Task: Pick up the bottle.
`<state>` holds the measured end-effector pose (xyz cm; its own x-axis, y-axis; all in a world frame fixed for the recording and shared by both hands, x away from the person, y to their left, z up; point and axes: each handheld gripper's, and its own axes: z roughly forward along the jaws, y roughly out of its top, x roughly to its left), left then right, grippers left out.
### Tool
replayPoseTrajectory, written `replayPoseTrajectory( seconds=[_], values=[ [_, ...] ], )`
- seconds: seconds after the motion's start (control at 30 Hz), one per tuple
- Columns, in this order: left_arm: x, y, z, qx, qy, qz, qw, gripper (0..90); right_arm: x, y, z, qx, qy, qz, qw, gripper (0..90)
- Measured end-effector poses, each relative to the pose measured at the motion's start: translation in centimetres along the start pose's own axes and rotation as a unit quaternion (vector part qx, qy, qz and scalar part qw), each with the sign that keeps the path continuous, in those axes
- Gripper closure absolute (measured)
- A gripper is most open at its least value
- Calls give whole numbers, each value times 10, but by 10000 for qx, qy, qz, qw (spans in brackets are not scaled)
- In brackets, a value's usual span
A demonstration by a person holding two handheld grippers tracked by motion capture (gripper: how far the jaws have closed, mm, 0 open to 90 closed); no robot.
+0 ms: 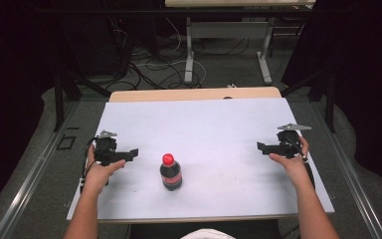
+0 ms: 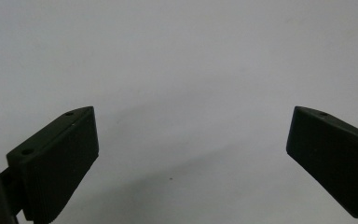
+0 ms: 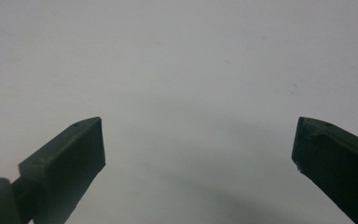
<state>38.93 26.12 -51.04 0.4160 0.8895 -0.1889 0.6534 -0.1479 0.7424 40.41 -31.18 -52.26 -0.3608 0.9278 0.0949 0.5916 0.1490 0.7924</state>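
Note:
A small dark cola bottle [image 1: 171, 173] with a red cap stands upright on the white tabletop [image 1: 204, 124], near the front middle. My left gripper [image 1: 132, 153] is held in the left hand at the table's left side, a short way left of the bottle, jaws pointing toward it. In the left gripper view its jaws [image 2: 191, 154] stand wide apart over bare white surface. My right gripper [image 1: 261, 147] is held at the right side, farther from the bottle, pointing inward. In the right gripper view its jaws [image 3: 198, 158] are likewise wide apart with nothing between them.
The table's wooden far edge [image 1: 194, 93] borders a grey floor with cables [image 1: 154, 67] and another table's legs [image 1: 189, 55]. Dark curtains close in both sides. Metal rails [image 1: 35, 169] run along the floor beside the table.

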Motion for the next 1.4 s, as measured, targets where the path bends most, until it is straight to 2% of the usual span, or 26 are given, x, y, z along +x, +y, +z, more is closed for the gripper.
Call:
replayPoseTrajectory(
  seconds=[0.07, 0.1, 0.17, 0.2, 0.23, 0.3, 0.4, 0.47, 0.57, 0.6, 0.77, 0.87, 0.93, 1.0, 1.1, 1.2, 1.23, 1.3, 1.33, 1.4],
  values=[
    [-8, 4, -17, -212, -38, 0, 9998, 6, 13, 4, -12, -90, 171, 16, 9998, 41],
    [-13, 6, -24, -310, -92, -11, 9995, 6, 19, 5, -16, -103, 236, -96, 9996, 52],
    [-21, 7, -38, -301, -129, 199, 9993, 6, 33, 8, -25, -35, 281, -361, 9989, 52],
    [-26, 8, -42, -421, -96, 191, 9989, 6, 40, 10, -30, -58, 324, -476, 9983, 52],
    [-31, 8, -47, -432, -132, 224, 9987, 6, 46, 11, -34, -93, 330, -644, 9973, 52],
    [-40, 8, -54, -465, -235, 276, 9983, 6, 55, 12, -42, -63, 305, -801, 9963, 52],
    [-54, 3, -60, -389, -363, 510, 9973, 6, 63, 13, -51, -91, 393, -849, 9956, 52],
    [-65, -1, -63, -379, -454, 747, 9955, 10, 66, 12, -56, -130, 514, -882, 9947, 52],
    [-77, -6, -66, -420, -593, 927, 9930, 10, 73, 10, -63, -111, 647, -889, 9939, 69],
    [-82, -8, -67, -395, -681, 977, 9921, 13, 75, 9, -63, -139, 694, -985, 9926, 72],
    [-102, -18, -63, -208, -841, 1320, 9875, 15, 84, 1, -67, -10, 874, -1114, 9899, 92],
    [-114, -23, -55, -120, -900, 1425, 9856, 24, 88, -4, -66, 94, 827, -1225, 9890, 94],
    [-119, -25, -49, -122, -986, 1417, 9849, 26, 92, -7, -66, 106, 836, -1216, 9890, 94],
    [-123, -27, -42, -110, -1089, 1363, 9846, 32, 95, -8, -67, 79, 874, -1321, 9874, 94],
    [-128, -29, -31, -79, -1113, 1270, 9856, 44, 100, -10, -68, 73, 877, -1308, 9875, 95],
    [-134, -30, -23, 5, -1113, 1400, 9839, 50, 103, -10, -68, 69, 832, -1348, 9874, 105],
    [-135, -30, -21, 32, -1121, 1421, 9835, 55, 103, -10, -69, 133, 884, -1360, 9867, 109],
    [-139, -30, -17, 75, -1142, 1369, 9840, 70, 105, -10, -69, 112, 902, -1394, 9860, 110],
    [-140, -29, -16, 133, -1139, 1423, 9832, 82, 107, -11, -68, 86, 901, -1370, 9864, 110],
    [-142, -29, -11, 157, -1126, 1436, 9831, 94, 108, -11, -67, 129, 950, -1376, 9858, 110]
  ],
)
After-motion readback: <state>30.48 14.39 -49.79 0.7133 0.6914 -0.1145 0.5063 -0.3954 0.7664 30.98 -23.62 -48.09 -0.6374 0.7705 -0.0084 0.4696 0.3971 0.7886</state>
